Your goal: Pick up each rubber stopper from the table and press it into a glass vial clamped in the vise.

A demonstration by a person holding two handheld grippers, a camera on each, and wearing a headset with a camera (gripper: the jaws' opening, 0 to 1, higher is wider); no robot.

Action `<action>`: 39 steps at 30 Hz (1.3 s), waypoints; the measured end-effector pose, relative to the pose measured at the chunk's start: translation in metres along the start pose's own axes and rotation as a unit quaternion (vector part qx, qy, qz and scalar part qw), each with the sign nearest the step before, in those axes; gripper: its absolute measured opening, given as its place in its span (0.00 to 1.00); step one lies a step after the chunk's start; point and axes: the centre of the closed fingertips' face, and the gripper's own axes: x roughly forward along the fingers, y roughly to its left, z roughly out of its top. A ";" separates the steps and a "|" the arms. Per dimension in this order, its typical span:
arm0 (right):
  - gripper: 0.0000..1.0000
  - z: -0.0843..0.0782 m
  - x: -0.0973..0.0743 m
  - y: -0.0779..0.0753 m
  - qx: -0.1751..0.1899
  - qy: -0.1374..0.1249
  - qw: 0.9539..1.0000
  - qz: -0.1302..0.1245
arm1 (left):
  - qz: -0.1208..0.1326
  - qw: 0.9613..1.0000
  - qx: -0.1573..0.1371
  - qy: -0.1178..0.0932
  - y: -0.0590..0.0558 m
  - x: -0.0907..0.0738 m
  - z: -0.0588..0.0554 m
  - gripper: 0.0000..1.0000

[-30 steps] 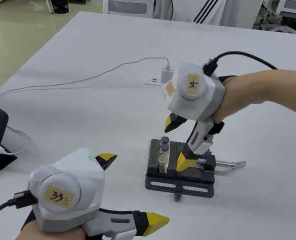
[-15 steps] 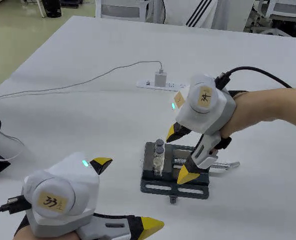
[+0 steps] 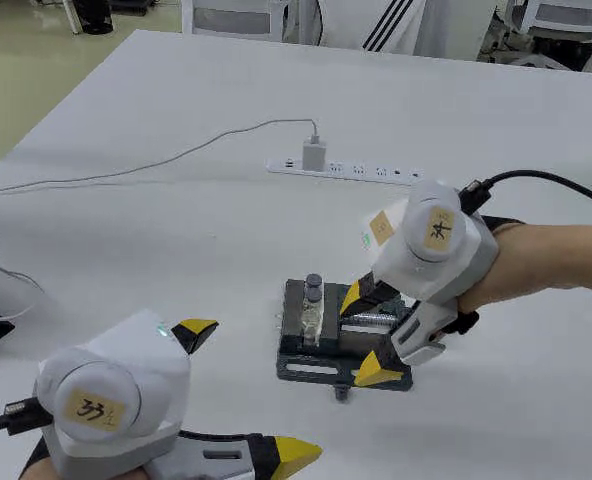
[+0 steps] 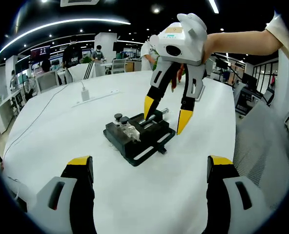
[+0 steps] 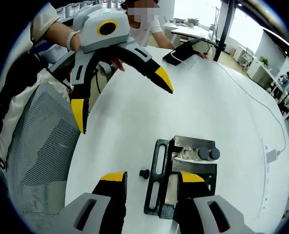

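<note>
Since a second ago my right gripper [image 3: 364,335] has dropped from above the vials to sit low at the screw end of the vise [image 3: 321,362]. Its jaws are spread wide with nothing between them, one tip over the vise body and the other just beside the base. My left gripper [image 3: 246,392] hangs near me, well apart from the vise, equally spread and empty. Two glass vials [image 3: 309,318] stand upright, clamped side by side at the far end of the vise, and each carries a dark rubber stopper [image 3: 313,283] on top. I can pick out no loose stopper on the table [image 3: 156,230]. So I judge the work close to done, with perhaps only a check on seating left, though I cannot tell from here how deep the stoppers sit. If either one needs more, I would bring the right jaws together first and come in from directly above. Then I would push straight down along the vial's axis, because a sideways shove on clamped glass could crack it or tip the stopper. The left gripper could brace the vise base so it does not slide. Further out, a power strip [image 3: 348,171] and its cable [image 3: 176,160] lie clear of the work.
</note>
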 end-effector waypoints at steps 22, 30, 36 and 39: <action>0.03 -0.022 0.038 0.006 0.052 -0.007 0.998 -0.026 | -0.003 1.000 -0.016 0.013 -0.005 -0.001 -0.017 0.96; 0.00 -0.023 0.041 0.007 0.051 -0.008 0.998 -0.018 | 0.000 1.000 -0.021 0.018 -0.003 -0.002 -0.022 0.95; 0.00 -0.023 0.041 0.007 0.050 -0.008 0.999 -0.016 | -0.002 1.000 -0.022 0.019 -0.005 -0.001 -0.023 0.95; 0.00 -0.023 0.041 0.008 0.033 -0.004 0.999 -0.018 | -0.002 1.000 -0.023 0.018 -0.006 0.000 -0.023 0.95</action>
